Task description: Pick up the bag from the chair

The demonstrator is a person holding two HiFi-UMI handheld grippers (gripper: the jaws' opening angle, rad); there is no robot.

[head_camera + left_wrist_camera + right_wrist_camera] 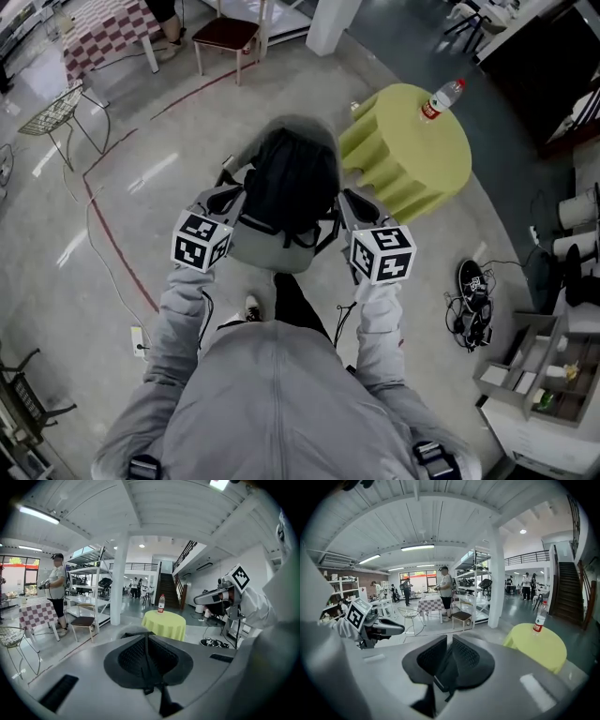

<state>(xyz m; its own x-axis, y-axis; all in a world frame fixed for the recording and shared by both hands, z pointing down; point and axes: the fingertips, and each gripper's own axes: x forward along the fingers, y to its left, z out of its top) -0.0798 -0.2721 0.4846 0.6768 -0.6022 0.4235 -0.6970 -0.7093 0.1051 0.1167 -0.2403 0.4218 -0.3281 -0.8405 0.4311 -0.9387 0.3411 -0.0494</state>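
Observation:
A black backpack (289,183) rests against a grey chair (258,251), right in front of me in the head view. My left gripper (228,201) is at the bag's left side and my right gripper (348,210) at its right side. In the left gripper view the left gripper (146,660) is shut, with a thin black strap (162,700) pinched between its pads. In the right gripper view the right gripper (446,665) is shut on a wider black strap (440,679). Both gripper views look out level over the room, and the bag's body is hidden in them.
A round yellow-green table (412,150) with a water bottle (442,97) stands just right of the chair. Shoes and cables (472,291) lie on the floor at the right. A wooden chair (228,36) and a wire chair (52,111) stand further off. A person (57,592) stands by a checked table.

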